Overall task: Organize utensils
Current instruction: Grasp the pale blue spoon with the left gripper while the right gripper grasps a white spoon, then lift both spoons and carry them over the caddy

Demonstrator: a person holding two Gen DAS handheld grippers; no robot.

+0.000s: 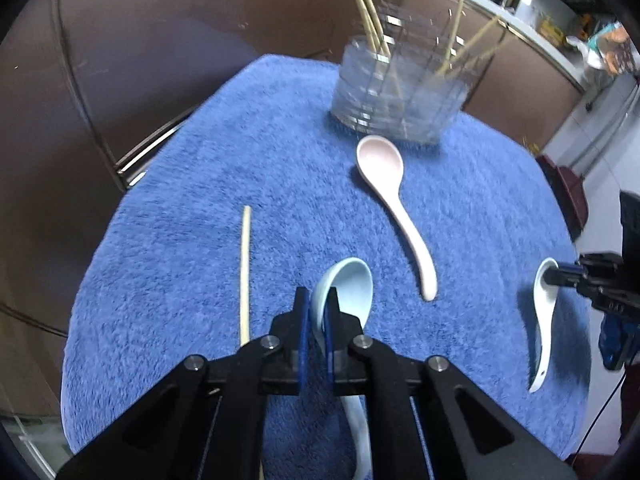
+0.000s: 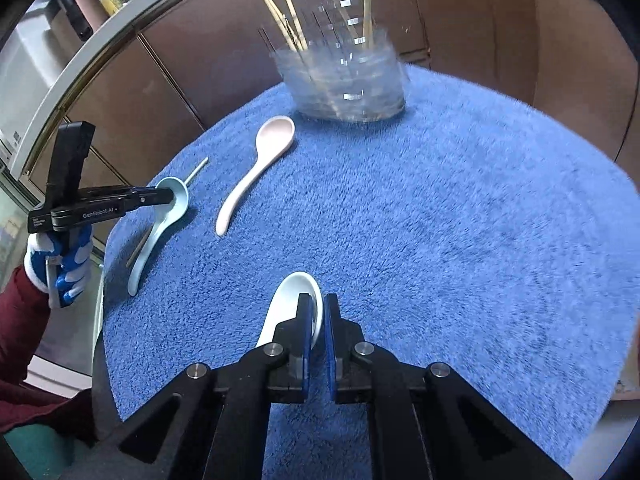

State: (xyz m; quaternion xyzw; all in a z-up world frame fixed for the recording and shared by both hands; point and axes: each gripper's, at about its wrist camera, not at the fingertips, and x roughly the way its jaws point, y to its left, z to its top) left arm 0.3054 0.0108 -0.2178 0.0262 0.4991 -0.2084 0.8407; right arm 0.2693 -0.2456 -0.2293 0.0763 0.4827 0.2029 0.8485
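My left gripper (image 1: 316, 300) is shut on the rim of a light blue spoon (image 1: 352, 284), also seen in the right wrist view (image 2: 176, 196). My right gripper (image 2: 318, 308) is shut on the rim of a white spoon (image 2: 292, 300), which shows in the left wrist view (image 1: 546, 320). A pink spoon (image 1: 384, 176) lies on the blue towel (image 1: 240, 160), its bowl toward a clear holder (image 1: 400, 92) with several chopsticks standing in it. One loose chopstick (image 1: 246, 272) lies left of the blue spoon.
The towel covers a round table; its edge (image 1: 100, 240) drops off to the left. Brown cabinet doors (image 1: 120, 60) stand behind. A counter with clutter (image 1: 580, 28) runs at the back right.
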